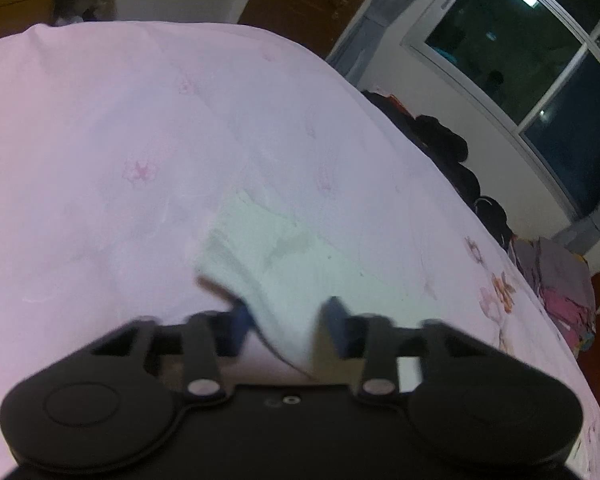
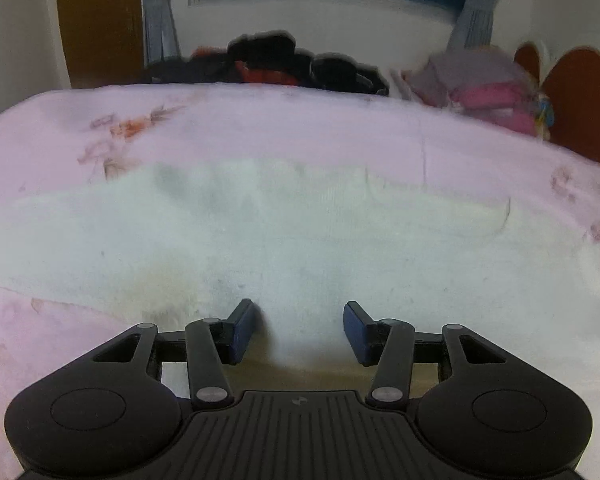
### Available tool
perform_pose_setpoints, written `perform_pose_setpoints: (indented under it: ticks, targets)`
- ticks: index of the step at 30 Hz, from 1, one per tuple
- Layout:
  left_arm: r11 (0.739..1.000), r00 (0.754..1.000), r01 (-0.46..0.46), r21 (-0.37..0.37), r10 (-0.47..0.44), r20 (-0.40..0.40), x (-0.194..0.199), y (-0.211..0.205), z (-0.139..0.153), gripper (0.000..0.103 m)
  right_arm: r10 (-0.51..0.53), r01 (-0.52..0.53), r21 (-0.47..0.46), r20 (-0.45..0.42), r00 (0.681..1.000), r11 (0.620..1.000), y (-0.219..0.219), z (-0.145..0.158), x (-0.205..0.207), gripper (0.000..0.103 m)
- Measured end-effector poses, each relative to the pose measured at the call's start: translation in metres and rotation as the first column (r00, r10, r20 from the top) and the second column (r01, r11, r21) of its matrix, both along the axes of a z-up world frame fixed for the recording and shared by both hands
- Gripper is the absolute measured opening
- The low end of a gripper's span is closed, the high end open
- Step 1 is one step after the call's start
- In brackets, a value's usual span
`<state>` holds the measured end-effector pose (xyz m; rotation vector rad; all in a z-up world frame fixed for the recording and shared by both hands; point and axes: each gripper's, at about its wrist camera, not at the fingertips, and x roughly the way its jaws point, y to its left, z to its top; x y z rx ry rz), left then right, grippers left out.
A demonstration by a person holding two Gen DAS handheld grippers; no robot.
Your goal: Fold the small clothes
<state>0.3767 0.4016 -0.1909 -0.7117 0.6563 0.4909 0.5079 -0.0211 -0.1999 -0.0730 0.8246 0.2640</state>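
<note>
Left gripper (image 1: 287, 322): angled steeply down over the pink floral bedsheet (image 1: 112, 152), jaws part-way apart, a fold of the white garment (image 1: 284, 264) between the blue pads; whether the pads press on it cannot be told through the blur.

Right gripper (image 2: 299, 330): tilted down at the garment's (image 2: 260, 232) near edge, jaws at medium width, white cloth between the pads, not visibly pinched.

White garment: spread flat on the bedsheet (image 2: 340, 136), lightly stained.

Background: dark clothes pile (image 2: 284, 60), folded pink stack (image 2: 488, 92), window (image 1: 540, 76).

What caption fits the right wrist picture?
Right gripper poised over the edge of a white garment spread on a pink floral bedsheet.
</note>
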Motion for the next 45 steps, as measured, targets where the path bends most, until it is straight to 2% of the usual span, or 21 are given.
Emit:
perform_pose_setpoints:
  ticks: [1, 2, 3, 5, 7, 10, 13, 18, 22, 25, 27, 29, 32, 35, 37, 38, 39, 41, 42, 43, 45]
  targets:
    - [1.000, 1.000, -0.008, 0.002, 0.008, 0.000, 0.000, 0.000, -0.001, 0.014, 0.001, -0.001, 0.021, 0.001, 1.000, 1.000, -0.001, 0.003, 0.000, 0.049]
    - [1.000, 1.000, -0.011, 0.002, 0.011, 0.002, 0.000, 0.000, -0.002, 0.012, -0.001, 0.001, 0.060, 0.014, 1.000, 0.998, -0.005, 0.007, -0.002, 0.049]
    - [1.000, 1.000, -0.004, -0.001, 0.004, 0.009, 0.001, -0.001, -0.002, 0.005, -0.021, 0.018, 0.068, 0.037, 0.999, 0.998, -0.008, 0.009, -0.004, 0.049]
    - [1.000, 1.000, 0.011, 0.008, -0.011, 0.012, 0.002, -0.005, -0.001, 0.003, -0.013, 0.013, 0.005, -0.001, 1.000, 1.000, -0.005, -0.003, 0.001, 0.049]
    - [0.999, 0.999, 0.029, 0.028, -0.030, 0.023, 0.003, -0.010, 0.003, 0.003, 0.007, -0.007, -0.010, 0.011, 1.000, 1.000, -0.003, -0.003, 0.002, 0.049]
    - [0.997, 0.997, 0.057, 0.050, -0.059, 0.057, 0.004, -0.020, 0.017, 0.003, -0.015, 0.013, 0.069, 0.022, 1.000, 0.998, -0.015, 0.006, 0.000, 0.049]
    - [0.991, 0.989, 0.110, 0.070, -0.117, 0.095, 0.007, -0.036, 0.035, 0.003, -0.034, 0.030, 0.098, 0.043, 0.998, 0.995, -0.027, 0.015, -0.004, 0.049]
    - [0.960, 0.952, 0.248, 0.130, -0.266, 0.152, 0.026, -0.093, 0.067, 0.003, -0.043, 0.036, 0.133, 0.055, 0.998, 0.991, -0.050, 0.032, -0.014, 0.050]
    - [0.905, 0.889, 0.403, 0.140, -0.423, 0.177, 0.045, -0.162, 0.081, 0.003, -0.066, 0.055, 0.156, 0.062, 0.996, 0.986, -0.077, 0.041, -0.026, 0.049]
    - [0.836, 0.817, 0.531, 0.139, -0.549, 0.177, 0.065, -0.224, 0.085, 0.003, -0.100, 0.088, 0.164, 0.068, 0.993, 0.982, -0.105, 0.045, -0.033, 0.050]
    - [0.781, 0.761, 0.609, 0.136, -0.624, 0.178, 0.079, -0.272, 0.084, 0.003, -0.125, 0.113, 0.165, 0.067, 0.990, 0.980, -0.126, 0.046, -0.038, 0.050]
    - [0.730, 0.711, 0.672, 0.125, -0.683, 0.168, 0.088, -0.316, 0.074, 0.003, -0.149, 0.137, 0.162, 0.062, 0.987, 0.977, -0.146, 0.046, -0.042, 0.050]
    - [0.667, 0.655, 0.737, 0.110, -0.744, 0.130, 0.093, -0.367, 0.052, 0.003, -0.185, 0.175, 0.161, 0.050, 0.982, 0.971, -0.177, 0.044, -0.048, 0.050]
    - [0.617, 0.615, 0.781, 0.093, -0.787, 0.056, 0.099, -0.405, 0.026, 0.003, -0.194, 0.187, 0.162, 0.029, 0.981, 0.969, -0.199, 0.041, -0.052, 0.050]
    - [0.604, 0.605, 0.793, 0.073, -0.796, 0.017, 0.098, -0.416, 0.012, 0.007, -0.194, 0.189, 0.164, 0.019, 0.981, 0.968, -0.208, 0.039, -0.055, 0.050]
    - [0.608, 0.609, 0.791, 0.064, -0.793, 0.001, 0.096, -0.417, 0.008, 0.014, -0.189, 0.185, 0.170, 0.010, 0.982, 0.968, -0.211, 0.038, -0.056, 0.050]
    - [0.614, 0.615, 0.787, 0.060, -0.788, -0.007, 0.095, -0.417, 0.008, 0.025, -0.186, 0.183, 0.182, 0.004, 0.982, 0.966, -0.214, 0.037, -0.056, 0.050]
    - [0.623, 0.625, 0.779, 0.068, -0.781, -0.011, 0.092, -0.413, 0.012, 0.032, -0.175, 0.172, 0.211, -0.008, 0.985, 0.962, -0.216, 0.036, -0.056, 0.050]
    - [0.624, 0.627, 0.777, 0.081, -0.779, -0.009, 0.090, -0.410, 0.017, 0.043, -0.162, 0.161, 0.223, -0.015, 0.987, 0.961, -0.215, 0.035, -0.053, 0.051]
    - [0.627, 0.631, 0.772, 0.101, -0.776, -0.008, 0.085, -0.408, 0.026, 0.057, -0.153, 0.152, 0.231, -0.014, 0.988, 0.961, -0.212, 0.035, -0.052, 0.066]
    - [0.638, 0.647, 0.752, 0.167, -0.762, -0.003, 0.073, -0.402, 0.039, 0.066, -0.138, 0.131, 0.240, 0.010, 0.990, 0.962, -0.204, 0.036, -0.052, 0.089]
